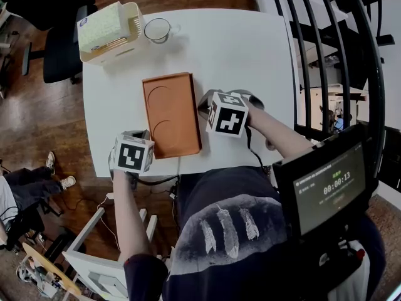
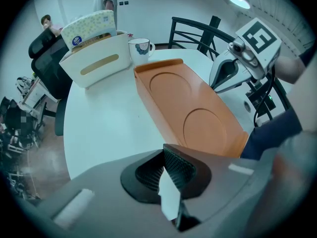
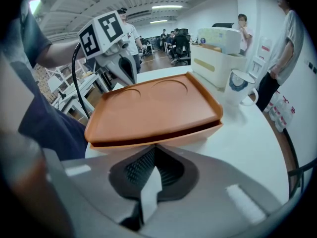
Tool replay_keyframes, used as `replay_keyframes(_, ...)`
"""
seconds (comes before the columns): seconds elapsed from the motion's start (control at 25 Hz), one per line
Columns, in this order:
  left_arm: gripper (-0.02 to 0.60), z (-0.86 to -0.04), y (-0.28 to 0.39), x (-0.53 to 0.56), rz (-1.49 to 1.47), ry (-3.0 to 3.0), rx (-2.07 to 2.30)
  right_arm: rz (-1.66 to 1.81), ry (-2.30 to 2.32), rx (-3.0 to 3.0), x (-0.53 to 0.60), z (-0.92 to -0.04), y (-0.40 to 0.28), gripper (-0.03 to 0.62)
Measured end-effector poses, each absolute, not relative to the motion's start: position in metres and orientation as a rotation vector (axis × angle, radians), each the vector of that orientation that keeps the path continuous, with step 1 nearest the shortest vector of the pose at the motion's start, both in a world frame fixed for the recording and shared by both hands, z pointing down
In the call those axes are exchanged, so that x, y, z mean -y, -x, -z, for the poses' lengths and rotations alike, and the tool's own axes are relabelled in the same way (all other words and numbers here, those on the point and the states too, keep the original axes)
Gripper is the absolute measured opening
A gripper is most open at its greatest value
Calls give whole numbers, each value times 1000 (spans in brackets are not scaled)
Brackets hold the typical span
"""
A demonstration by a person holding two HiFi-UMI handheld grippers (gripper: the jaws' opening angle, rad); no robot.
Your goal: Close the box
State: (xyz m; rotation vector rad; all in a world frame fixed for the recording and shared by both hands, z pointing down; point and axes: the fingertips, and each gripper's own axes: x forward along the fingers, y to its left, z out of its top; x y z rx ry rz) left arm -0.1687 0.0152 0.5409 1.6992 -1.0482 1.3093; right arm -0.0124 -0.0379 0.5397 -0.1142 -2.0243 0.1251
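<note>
Orange box sits lidded on the white counter, with the left hand-held gripper at its 7 o'clock and the right hand-held gripper at its 3 o'clock, both with jaws closed on nothing.

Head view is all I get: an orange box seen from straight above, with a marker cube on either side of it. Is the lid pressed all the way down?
Observer: Not fully. On the box, the right gripper view shows a dark gap between the lid and the base.
Operator: Are the fingers under those cubes holding anything?
Observer: The right gripper has its fingers together with nothing between them, pointed at that gapped side.
Operator: And the other one?
Observer: The left gripper is also shut and empty. It points along the table, with the box ahead and to its right.
</note>
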Motion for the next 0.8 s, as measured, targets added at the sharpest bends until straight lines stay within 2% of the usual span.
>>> replay_keyframes(0.8,14,-542,169,-19,-1315,-1705,1048,-90,139,2046,30,-539,22,5)
